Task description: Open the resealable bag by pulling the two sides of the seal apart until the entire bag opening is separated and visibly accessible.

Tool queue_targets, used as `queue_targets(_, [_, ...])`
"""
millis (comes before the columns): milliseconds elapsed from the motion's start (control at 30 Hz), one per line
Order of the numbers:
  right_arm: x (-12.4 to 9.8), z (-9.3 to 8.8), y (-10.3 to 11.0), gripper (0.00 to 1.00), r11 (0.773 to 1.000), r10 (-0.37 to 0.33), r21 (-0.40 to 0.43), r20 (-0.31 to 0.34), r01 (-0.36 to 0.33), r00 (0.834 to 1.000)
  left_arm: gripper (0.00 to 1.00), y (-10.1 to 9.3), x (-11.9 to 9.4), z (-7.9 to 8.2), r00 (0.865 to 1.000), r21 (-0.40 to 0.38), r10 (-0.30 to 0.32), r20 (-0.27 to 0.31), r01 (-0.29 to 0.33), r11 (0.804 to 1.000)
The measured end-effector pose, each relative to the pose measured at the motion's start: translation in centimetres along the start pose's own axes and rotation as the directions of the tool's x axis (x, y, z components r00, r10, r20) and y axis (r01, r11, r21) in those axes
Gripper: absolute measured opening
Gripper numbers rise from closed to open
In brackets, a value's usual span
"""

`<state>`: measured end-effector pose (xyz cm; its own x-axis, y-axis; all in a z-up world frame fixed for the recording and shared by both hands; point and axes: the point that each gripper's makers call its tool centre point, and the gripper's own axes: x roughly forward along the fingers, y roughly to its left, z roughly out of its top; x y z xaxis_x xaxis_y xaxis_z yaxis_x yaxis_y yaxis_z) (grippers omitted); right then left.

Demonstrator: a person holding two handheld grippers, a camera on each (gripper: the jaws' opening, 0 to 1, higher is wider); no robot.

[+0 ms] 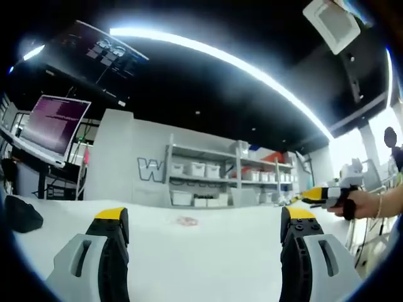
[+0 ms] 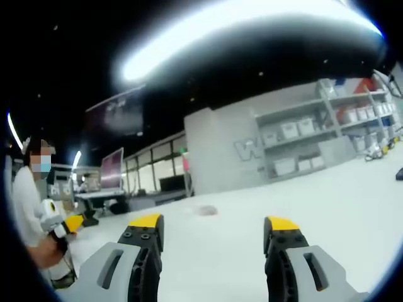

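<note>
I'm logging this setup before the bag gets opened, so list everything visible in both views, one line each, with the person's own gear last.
resealable bag: one, small, pale and clear with a reddish tint, lying flat far out on the table, touched by neither gripper.
table: one, white, wide, spreading ahead of both grippers.
shelving unit: one, grey, against the back wall, holding white bins.
monitor: one, purple-lit screen, at the room's left side.
black object: one, dark, at the table's left edge; too dim to identify.
left gripper: grey jaws with yellow tips, spread wide, holding nothing.
right gripper: same colours, spread wide, holding nothing.
</note>
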<state>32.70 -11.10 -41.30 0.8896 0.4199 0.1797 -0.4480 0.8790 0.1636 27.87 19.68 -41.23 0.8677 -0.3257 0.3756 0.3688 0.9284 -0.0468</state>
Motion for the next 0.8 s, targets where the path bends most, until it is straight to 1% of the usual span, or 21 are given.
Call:
queue_targets(67, [0.03,-0.09,0.26,0.64,1.0,0.002,-0.014,-0.003,-0.002,1.0,0.98,-0.17,-0.01,-0.18,1.0,-0.003,-0.01,-0.011,0.01,1.0])
queue_targets(133, [0.03,-0.05,0.43,0.64,1.0,0.005,-0.015,0.001,-0.005,1.0,0.98,-0.3,-0.06,-0.16,1.0,-0.007,-0.019,-0.011,0.019,1.0])
queue_targets(267, [0.24,-0.01,0.89,0.64,1.0,0.012,0.012,0.011,-0.012,1.0,0.97,-0.29,-0.18,0.1,1.0,-0.031,-0.028,0.0,0.028,0.999])
queue_targets(333, [0.26,-0.19,0.67,0.64,1.0,0.0,-0.002,0.0,0.0,1.0,0.97,-0.31,-0.2,0.13,1.0,-0.037,-0.03,0.002,0.03,0.999])
queue_targets(567, [0.28,-0.52,0.47,0.66,1.0,-0.006,0.001,-0.02,0.006,1.0,0.97,-0.35,-0.29,0.41,0.999,-0.046,-0.036,0.02,0.037,0.998])
queue_targets(700, [0.19,-0.42,0.0,0.66,1.0,-0.011,0.026,-0.016,0.012,1.0,0.97,-0.41,-0.32,0.51,0.999,-0.053,-0.042,0.026,0.043,0.998])
queue_targets(800, [0.19,-0.43,0.12,0.68,1.0,-0.005,0.029,-0.016,0.006,1.0,0.97,-0.48,-0.3,0.53,0.999,-0.055,-0.044,0.028,0.046,0.997])
